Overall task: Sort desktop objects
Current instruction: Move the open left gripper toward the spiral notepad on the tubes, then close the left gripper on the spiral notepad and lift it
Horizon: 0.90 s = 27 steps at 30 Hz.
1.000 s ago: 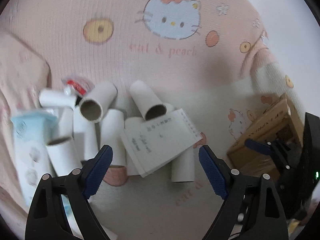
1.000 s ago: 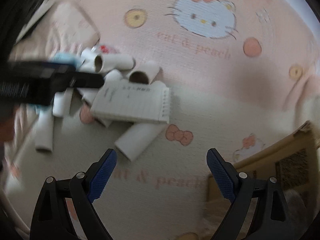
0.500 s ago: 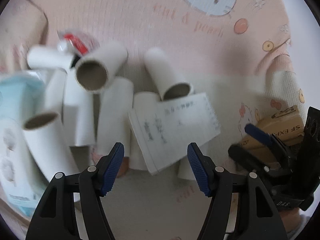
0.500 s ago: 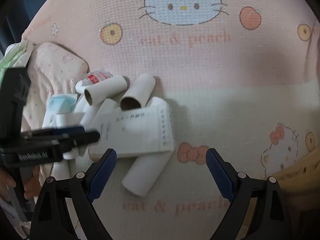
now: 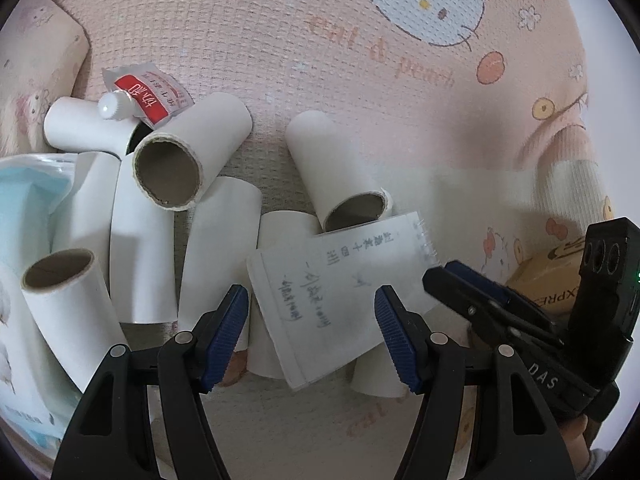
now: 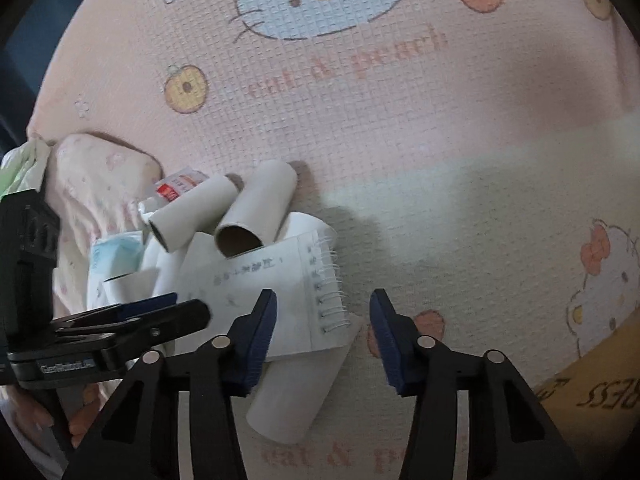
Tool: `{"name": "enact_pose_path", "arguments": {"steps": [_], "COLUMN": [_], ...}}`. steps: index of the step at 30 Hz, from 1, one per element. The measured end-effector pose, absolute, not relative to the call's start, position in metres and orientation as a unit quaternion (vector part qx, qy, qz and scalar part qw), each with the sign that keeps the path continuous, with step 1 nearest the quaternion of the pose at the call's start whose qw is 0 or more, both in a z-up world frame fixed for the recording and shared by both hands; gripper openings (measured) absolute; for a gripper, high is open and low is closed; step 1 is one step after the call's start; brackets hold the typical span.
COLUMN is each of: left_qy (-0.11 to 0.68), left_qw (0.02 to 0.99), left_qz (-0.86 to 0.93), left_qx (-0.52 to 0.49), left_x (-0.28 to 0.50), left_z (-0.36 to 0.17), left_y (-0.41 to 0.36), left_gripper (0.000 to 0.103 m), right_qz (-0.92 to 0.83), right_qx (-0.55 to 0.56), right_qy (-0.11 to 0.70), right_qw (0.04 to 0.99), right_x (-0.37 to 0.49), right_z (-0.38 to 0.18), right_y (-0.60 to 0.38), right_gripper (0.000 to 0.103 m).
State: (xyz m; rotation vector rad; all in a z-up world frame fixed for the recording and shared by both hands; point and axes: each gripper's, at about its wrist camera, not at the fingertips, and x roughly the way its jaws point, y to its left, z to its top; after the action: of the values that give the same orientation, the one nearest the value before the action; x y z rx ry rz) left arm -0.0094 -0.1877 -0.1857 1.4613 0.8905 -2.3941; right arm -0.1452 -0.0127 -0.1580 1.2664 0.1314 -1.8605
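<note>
Your left gripper (image 5: 312, 332) is spread, its blue pads on either side of the near end of the spiral notepad (image 5: 340, 292) and not yet touching it. Your right gripper (image 6: 322, 338) is also spread; its left pad sits over the notepad's wire-bound edge, its right pad over bare cloth. The notepad carries handwritten lines (too faint to read) and lies tilted on top of several cardboard tubes (image 5: 218, 256), its spiral edge toward your right hand.

Just under the notepad's near corner one tube (image 6: 296, 392) pokes out toward you. Farther back two tubes show their open brown mouths, one (image 5: 192, 160) on the left and one (image 5: 340, 176) touching the notepad's far edge. Left of the heap lies a pale blue tissue pack (image 5: 28, 240). Behind the tubes a small sachet with a red label (image 5: 146, 94) rests at the heap's far edge, its white characters not readable.

On the right a brown carton (image 6: 592, 376) reads "EXPRESS" in part. The pink tablecloth (image 6: 400, 120), printed "cat & peach", lies open to the right of the heap and beyond it.
</note>
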Motion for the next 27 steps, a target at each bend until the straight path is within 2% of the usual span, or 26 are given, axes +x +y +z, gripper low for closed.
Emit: {"name": "enact_pose_path", "arguments": {"steps": [5, 14, 21, 24, 27], "left_qy": [0.301, 0.319, 0.278, 0.279, 0.27], "left_qw": [0.103, 0.106, 0.1, 0.101, 0.105], "left_qz": [-0.799, -0.791, -0.81, -0.813, -0.816], "left_qx": [0.511, 0.511, 0.506, 0.5, 0.5], "left_x": [-0.006, 0.022, 0.036, 0.038, 0.037], "left_z": [-0.194, -0.192, -0.194, -0.195, -0.194], "left_y": [-0.178, -0.168, -0.15, -0.151, -0.151], "left_gripper": [0.064, 0.063, 0.06, 0.054, 0.053], "right_qz": [-0.732, -0.716, -0.717, -0.714, -0.716], "right_qx": [0.513, 0.507, 0.496, 0.503, 0.512], "right_qy": [0.06, 0.115, 0.161, 0.149, 0.125], "right_qw": [0.445, 0.465, 0.463, 0.464, 0.458], "right_x": [-0.136, -0.097, -0.066, -0.071, -0.084], "right_z": [-0.161, -0.158, -0.164, -0.165, -0.164], "right_y": [-0.013, 0.002, 0.019, 0.025, 0.028], "right_gripper": [0.046, 0.046, 0.046, 0.046, 0.046]}}
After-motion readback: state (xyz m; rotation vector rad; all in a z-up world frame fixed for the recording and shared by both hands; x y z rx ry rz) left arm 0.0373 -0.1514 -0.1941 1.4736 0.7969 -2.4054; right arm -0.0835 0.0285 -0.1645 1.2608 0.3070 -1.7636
